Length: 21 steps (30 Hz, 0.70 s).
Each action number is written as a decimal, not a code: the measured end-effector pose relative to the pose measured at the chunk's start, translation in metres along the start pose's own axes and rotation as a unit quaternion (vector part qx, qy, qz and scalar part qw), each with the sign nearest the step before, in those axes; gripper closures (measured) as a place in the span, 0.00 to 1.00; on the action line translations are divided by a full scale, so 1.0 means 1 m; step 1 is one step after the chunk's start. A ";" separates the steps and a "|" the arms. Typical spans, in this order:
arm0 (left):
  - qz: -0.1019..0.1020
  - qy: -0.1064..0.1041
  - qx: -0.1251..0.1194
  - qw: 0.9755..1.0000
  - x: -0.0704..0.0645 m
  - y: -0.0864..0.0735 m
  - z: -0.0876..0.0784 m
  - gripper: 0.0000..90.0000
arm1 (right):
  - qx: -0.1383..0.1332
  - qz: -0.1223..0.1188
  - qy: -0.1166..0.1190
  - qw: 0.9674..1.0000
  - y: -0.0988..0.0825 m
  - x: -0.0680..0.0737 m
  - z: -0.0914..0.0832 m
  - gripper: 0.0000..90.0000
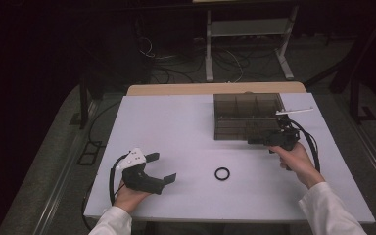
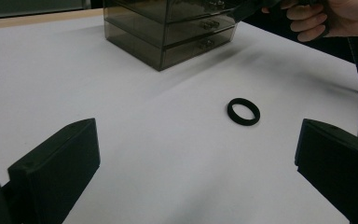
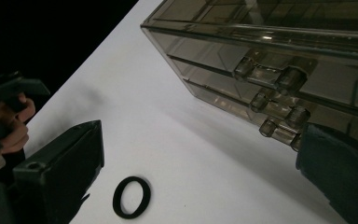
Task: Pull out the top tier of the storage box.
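A black ring is lying flat on the white table, between the two grippers and apart from both. In the high view it is sitting to the right of the left gripper and below and left of the right gripper. A smoky drawer box is standing toward the far right of the table.

The left gripper is resting low near the table's front edge, its jaws standing wide apart and gripping nothing. In the left gripper view the ring is lying ahead of the gap, nearer the right-hand jaw, with bare table between.

The right gripper is hovering at the box's front lower corner, jaws spread wide and empty. In the right gripper view one jaw is sitting just beside the lowest drawer knob; whether it is touching is unclear. The ring is lying by the other jaw.
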<state>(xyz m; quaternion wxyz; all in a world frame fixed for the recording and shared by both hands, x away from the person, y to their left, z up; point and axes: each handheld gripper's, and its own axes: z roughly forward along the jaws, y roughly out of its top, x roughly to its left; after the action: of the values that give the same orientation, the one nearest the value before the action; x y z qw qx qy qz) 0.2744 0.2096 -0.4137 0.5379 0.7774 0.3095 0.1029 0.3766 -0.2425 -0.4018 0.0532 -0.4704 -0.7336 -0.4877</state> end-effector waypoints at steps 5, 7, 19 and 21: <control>0.000 0.000 0.000 1.000 0.000 0.000 0.000 0.00 | -0.016 0.036 0.013 0.999 0.000 -0.003 0.002 0.01; 0.001 0.001 0.001 1.000 0.000 0.000 0.000 0.00 | -0.020 0.049 0.013 0.998 0.000 -0.004 0.003 0.00; 0.002 0.000 0.003 1.000 0.000 0.000 0.001 0.00 | -0.062 0.137 0.032 0.988 -0.005 -0.012 0.005 0.01; 0.002 -0.001 0.002 1.000 -0.001 0.000 0.001 0.00 | -0.072 0.148 0.031 0.986 -0.006 -0.013 0.004 0.01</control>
<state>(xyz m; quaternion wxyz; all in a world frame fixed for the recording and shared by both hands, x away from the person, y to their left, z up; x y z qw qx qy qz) 0.2745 0.2085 -0.4139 0.5360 0.7794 0.3077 0.1030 0.3808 -0.2478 -0.4151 0.1137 -0.5610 -0.6170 -0.5400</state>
